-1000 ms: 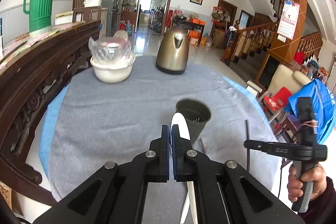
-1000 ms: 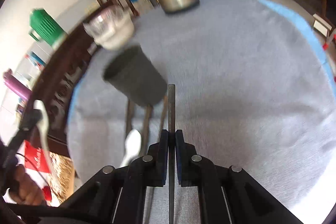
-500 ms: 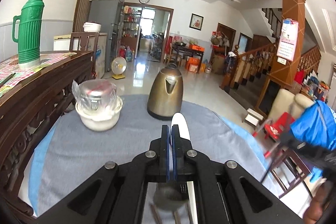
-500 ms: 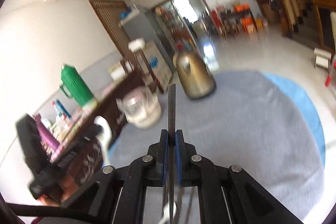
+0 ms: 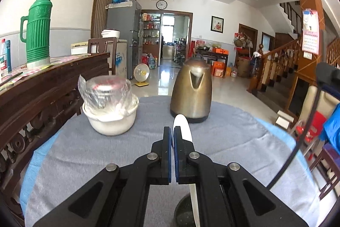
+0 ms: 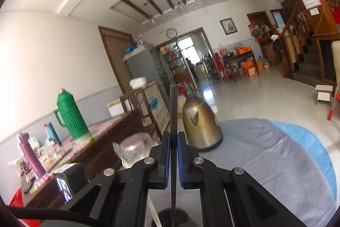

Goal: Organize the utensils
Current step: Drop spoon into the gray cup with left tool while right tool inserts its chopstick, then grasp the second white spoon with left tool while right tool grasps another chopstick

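Note:
My left gripper is shut on a white spoon; its bowl sticks up past the fingertips and its handle runs down toward the dark utensil cup just below. My right gripper is shut on a thin dark chopstick held upright; its lower end reaches down to the same cup at the bottom edge. The white spoon handle also shows beside that cup. Both grippers hover over the grey cloth.
A brass kettle stands at the table's far side, a white bowl with a wrapped jar to its left. A dark wooden sideboard with a green thermos runs along the left. A black cable hangs at right.
Both grippers tilted up from looking down at the table to upright above the cup. The spoon and the chopstick came along and now point downward into it.

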The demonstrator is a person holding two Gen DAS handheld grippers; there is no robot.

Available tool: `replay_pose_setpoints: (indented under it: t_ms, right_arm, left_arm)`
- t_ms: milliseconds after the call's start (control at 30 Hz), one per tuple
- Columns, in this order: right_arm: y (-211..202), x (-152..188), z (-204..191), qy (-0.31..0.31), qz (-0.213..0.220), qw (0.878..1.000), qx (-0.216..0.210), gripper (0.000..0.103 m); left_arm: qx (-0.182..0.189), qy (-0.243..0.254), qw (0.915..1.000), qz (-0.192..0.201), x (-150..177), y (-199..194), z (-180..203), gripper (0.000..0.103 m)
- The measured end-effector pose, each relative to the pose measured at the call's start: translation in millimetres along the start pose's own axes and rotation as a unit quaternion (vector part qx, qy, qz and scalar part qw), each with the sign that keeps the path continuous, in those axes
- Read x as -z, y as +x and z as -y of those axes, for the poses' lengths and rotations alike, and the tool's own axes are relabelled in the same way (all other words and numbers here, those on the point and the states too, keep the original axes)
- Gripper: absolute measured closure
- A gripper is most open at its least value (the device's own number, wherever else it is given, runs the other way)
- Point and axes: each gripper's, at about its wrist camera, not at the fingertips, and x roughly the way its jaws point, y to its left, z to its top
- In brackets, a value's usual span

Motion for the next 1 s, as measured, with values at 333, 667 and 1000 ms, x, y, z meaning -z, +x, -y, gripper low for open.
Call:
replay_pose_setpoints:
  t_ms: [333, 667, 1000]
  right_arm:
    - [13.5, 40.1, 22.4, 0.017, -0.120, 0.992, -0.025, 0.092]
    - [-40.3, 57.0, 63.0, 0.125, -0.126, 0.982, -0.067, 0.068]
    - [-69.8, 117.1, 91.0, 0.107, -0.225, 0.968, -0.020, 0.075]
  left_arm:
    - [0.039, 0.023, 0.9984, -0.034, 29.0, -24.0, -4.2, 0.100]
    - [0.065, 0.023, 0.9955, -0.065, 52.3, -86.7, -32.7, 0.062]
    - [0.098, 0.045, 0.9723, -0.207, 115.2, -97.3, -18.7, 0.059]
